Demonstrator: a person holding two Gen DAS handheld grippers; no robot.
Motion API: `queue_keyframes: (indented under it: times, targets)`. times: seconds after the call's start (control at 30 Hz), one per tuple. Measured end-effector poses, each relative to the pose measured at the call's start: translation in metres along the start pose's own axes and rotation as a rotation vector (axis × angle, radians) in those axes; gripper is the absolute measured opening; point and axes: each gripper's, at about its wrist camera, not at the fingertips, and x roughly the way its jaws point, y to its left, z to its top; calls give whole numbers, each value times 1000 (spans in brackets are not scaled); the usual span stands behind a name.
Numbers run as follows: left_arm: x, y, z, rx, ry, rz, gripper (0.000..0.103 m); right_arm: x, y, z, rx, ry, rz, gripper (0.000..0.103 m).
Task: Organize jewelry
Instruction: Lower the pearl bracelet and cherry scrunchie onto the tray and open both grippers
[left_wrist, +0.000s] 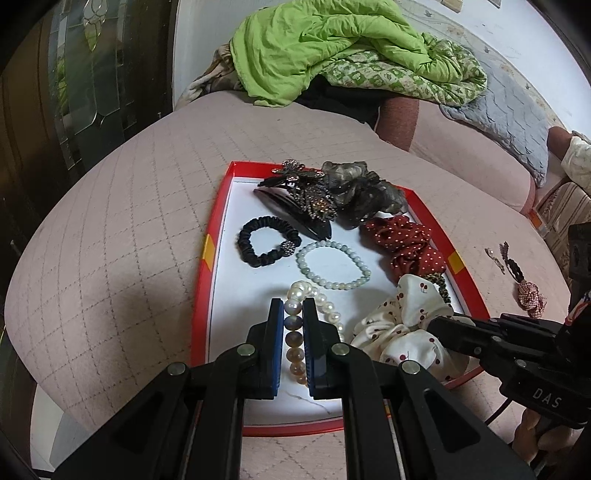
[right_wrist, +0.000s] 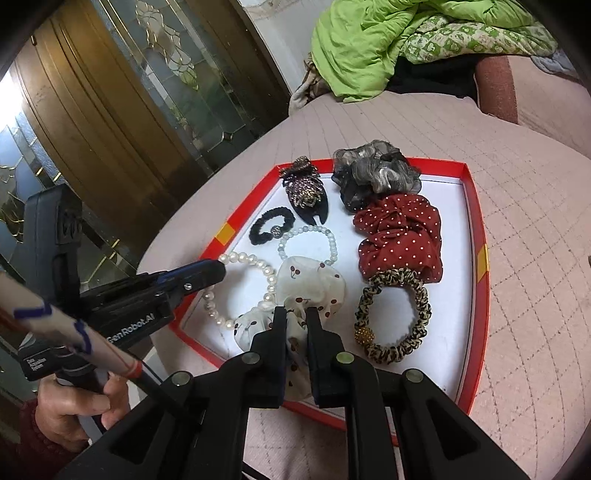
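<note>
A red-rimmed white tray (left_wrist: 216, 221) (right_wrist: 474, 206) lies on a pink quilted cushion. My left gripper (left_wrist: 293, 308) is shut on a pearl and agate bead bracelet (left_wrist: 293, 332) at the tray's near side; the bracelet (right_wrist: 240, 288) also shows in the right wrist view. My right gripper (right_wrist: 295, 315) is shut on a white cherry-print scrunchie (right_wrist: 314, 284) (left_wrist: 402, 325). The tray also holds a pale green bead bracelet (left_wrist: 334, 264), a black scrunchie (left_wrist: 264, 240), a jewelled hair clip (left_wrist: 306, 195), a grey scrunchie (right_wrist: 373, 173), a red dotted scrunchie (right_wrist: 399, 232) and a leopard scrunchie (right_wrist: 395, 314).
Small hair ornaments (left_wrist: 524, 284) lie on the cushion right of the tray. A green quilt (left_wrist: 332, 48) is heaped behind. A glass-panelled door (right_wrist: 122, 122) stands to the left.
</note>
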Motion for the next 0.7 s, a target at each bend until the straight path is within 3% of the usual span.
queue_keyframes:
  times: [0.7]
  targets:
    - [17, 6, 11, -18, 14, 12, 9, 27, -18, 13, 19, 18, -77, 13]
